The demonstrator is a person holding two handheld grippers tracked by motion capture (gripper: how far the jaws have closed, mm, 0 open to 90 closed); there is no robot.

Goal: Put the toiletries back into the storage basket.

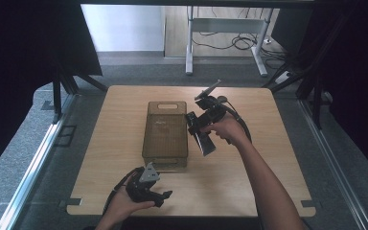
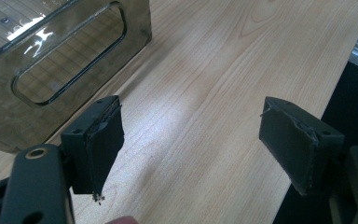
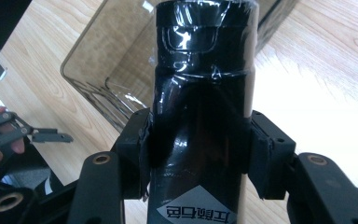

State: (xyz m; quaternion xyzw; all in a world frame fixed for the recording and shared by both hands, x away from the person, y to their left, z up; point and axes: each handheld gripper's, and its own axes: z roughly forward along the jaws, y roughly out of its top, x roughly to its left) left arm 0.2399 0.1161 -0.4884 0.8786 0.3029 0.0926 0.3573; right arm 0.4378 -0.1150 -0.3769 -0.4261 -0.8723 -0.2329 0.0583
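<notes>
The right gripper (image 3: pixel 198 154) is clamped on a black bottle (image 3: pixel 200 93), its fingers (image 3: pixel 142 144) pressing on both sides of the round body, a little above a grey label with printed signs. In the high view the black bottle (image 1: pixel 205 141) is at the centre of the frame, tilted, held above the counter (image 1: pixel 100 143) just beside the right wall of the smoky transparent basket (image 1: pixel 165 134). In the right gripper view the bottle's top points toward the open basket (image 3: pixel 107 70), in the upper left of that frame.

The bottle looks stiff and smooth. Its surface is glossy and seems wrapped in shiny film or tape, so I judge it slippery; a loose grip may let it slide or turn between the pads. It is probably not fragile, but its weight I cannot tell. The middle of the body, where the fingers are now, seems the good place to hold, because the walls there are straight and parallel.

The left gripper (image 1: pixel 165 194) rests low at the bottom of the high view, near the front end of the basket. Its fingers (image 2: pixel 98 140) stand wide apart with only bare counter (image 2: pixel 205 116) between them.
</notes>
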